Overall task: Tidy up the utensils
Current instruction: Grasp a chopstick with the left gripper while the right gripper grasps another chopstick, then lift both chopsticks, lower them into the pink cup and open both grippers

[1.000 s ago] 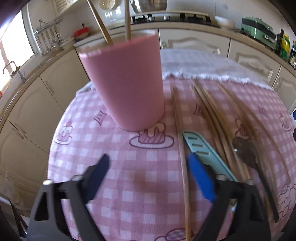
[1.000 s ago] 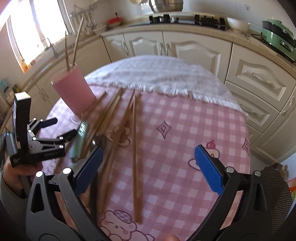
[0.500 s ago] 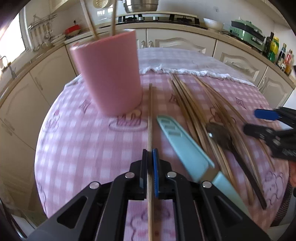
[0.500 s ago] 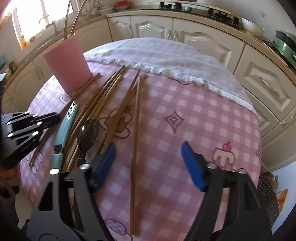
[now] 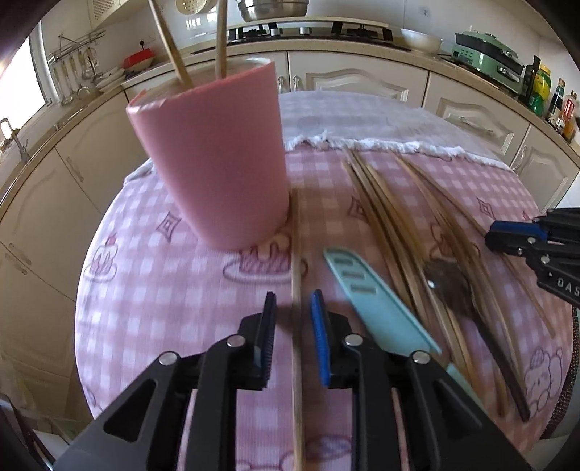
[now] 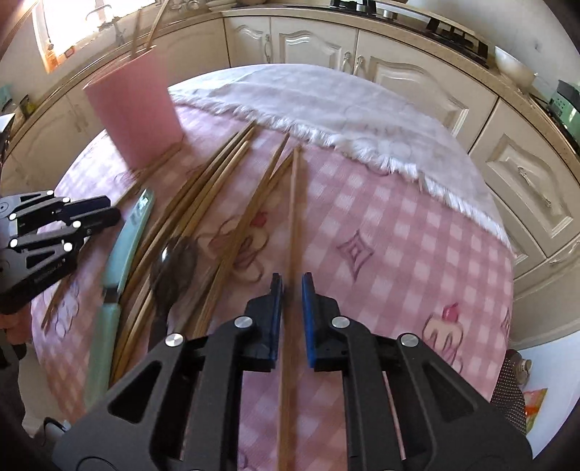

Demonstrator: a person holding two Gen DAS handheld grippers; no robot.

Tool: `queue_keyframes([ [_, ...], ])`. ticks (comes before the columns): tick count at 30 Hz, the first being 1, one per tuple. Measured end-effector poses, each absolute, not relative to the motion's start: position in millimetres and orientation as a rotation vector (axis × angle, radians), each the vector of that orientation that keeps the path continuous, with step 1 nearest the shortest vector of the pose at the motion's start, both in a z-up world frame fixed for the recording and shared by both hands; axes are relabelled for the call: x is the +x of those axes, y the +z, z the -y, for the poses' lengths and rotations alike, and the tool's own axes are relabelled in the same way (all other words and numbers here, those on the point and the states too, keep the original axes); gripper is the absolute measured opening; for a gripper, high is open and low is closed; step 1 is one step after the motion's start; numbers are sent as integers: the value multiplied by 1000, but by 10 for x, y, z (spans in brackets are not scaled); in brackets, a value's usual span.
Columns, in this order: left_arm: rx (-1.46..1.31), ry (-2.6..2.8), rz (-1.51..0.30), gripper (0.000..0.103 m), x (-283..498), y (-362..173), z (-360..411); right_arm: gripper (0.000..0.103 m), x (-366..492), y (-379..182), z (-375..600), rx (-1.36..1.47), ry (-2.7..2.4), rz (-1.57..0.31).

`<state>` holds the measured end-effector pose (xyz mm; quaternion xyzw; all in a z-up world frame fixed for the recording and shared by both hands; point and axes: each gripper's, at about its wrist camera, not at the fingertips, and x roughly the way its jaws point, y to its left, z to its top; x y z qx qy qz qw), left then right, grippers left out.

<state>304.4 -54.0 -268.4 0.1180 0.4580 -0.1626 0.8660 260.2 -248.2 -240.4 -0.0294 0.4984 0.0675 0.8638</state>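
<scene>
Chopstick (image 5: 296, 290) by the cup (image 5: 214, 159) sits between my opening left gripper (image 5: 293, 319); right gripper (image 6: 292, 293) closing around another stick (image 6: 292, 217), not pinching yet.

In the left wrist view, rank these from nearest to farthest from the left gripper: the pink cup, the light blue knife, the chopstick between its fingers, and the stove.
From the left gripper:
1. Chopstick, between its opening jaws, pads not touching it.
2. Light blue knife, just right.
3. Pink cup, ahead, slightly left, holding two chopsticks.
4. Stove, on the far counter.
</scene>
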Motion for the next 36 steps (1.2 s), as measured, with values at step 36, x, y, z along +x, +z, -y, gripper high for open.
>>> queue_keyframes([
  [36,-21,-377,-628,5,2444,-1770,112,6,2211,-1718,2672,284,359,-746],
])
